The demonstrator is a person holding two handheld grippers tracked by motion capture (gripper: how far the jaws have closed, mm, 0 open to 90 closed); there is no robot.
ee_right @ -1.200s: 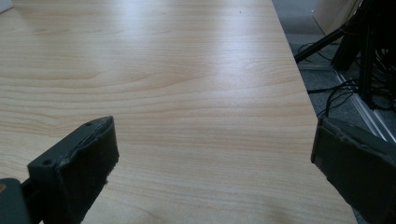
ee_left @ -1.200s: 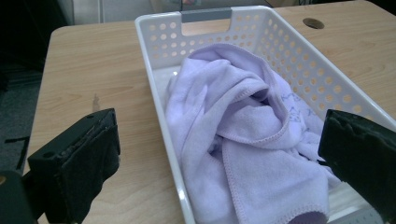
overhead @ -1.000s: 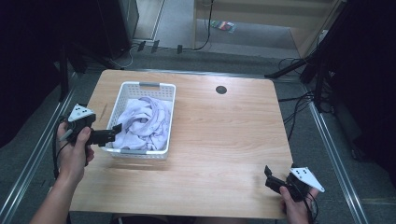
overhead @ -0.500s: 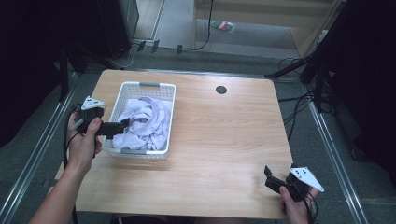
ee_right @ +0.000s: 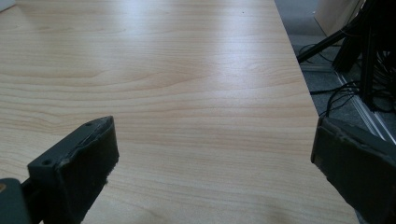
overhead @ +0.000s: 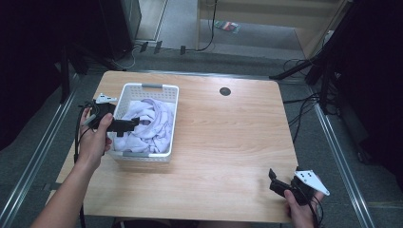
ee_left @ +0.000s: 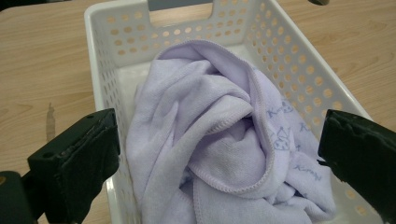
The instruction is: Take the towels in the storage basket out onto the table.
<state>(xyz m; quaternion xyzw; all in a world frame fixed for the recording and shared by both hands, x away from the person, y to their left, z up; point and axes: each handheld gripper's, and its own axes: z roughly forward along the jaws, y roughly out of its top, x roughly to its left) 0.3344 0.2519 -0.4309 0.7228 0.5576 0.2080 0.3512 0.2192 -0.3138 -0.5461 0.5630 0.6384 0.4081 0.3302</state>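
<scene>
Light wood table (overhead: pixel 228 142), grey floor; both grippers' jaws apart (L over lilac towel (ee_left: pixel 219 140)).

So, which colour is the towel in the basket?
Pale lilac towel, with small darker printed marks; clearest in the left gripper view.

Towel (ee_left: pixel 219 140): pale lilac, small blue printed motifs and lettering along one edge. Basket (ee_left: pixel 299 56): white, walls patterned with rows of round holes. Surface (overhead: pixel 228 137): light wood grain, one black round grommet (overhead: pixel 225 91) beyond the basket. Left tongs (overhead: pixel 135 123) and right tongs (overhead: pixel 273 180): black, each carrying a grey plate.
</scene>
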